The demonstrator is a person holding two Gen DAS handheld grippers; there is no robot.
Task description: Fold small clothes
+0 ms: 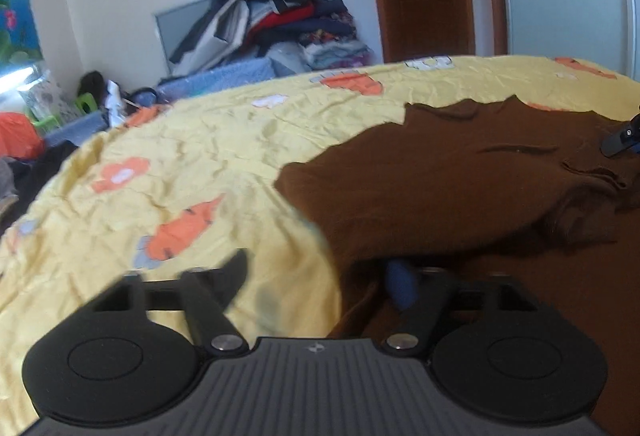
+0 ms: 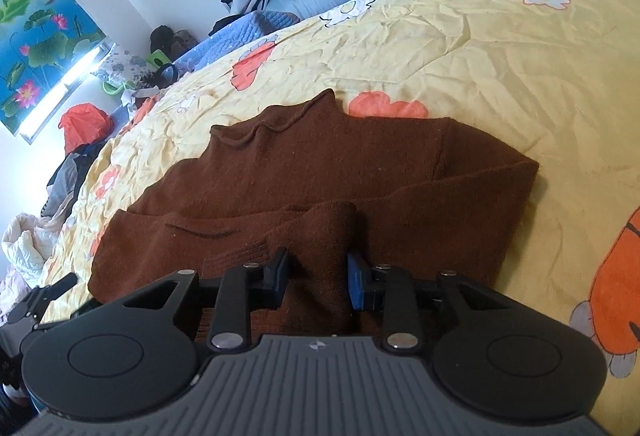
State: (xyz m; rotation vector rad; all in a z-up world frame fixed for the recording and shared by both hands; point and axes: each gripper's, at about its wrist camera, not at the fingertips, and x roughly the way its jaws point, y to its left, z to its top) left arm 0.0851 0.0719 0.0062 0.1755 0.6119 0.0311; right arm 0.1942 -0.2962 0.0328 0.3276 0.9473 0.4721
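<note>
1. Brown sweater (image 2: 320, 172) lies flat on the bed (image 2: 500, 48), both sleeves already folded in across the body.
2. My right gripper (image 2: 318, 276) pinches a bunched hem fold.
3. Left gripper (image 1: 320, 268) spread wide at the hem edge, gripping nothing.
4. Left to do, I'd say: bottom-to-collar fold.

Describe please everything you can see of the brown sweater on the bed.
The brown sweater is a knitted top of plain dark brown, with a rolled high collar pointing away from the camera. It lies flat on the yellow flowered bedcover, with the sleeves folded in across the body. The right gripper has a raised fold of the knit between its fingers. The left gripper is at the near left edge, one finger under the cloth, the other bare over the bedcover.
</note>
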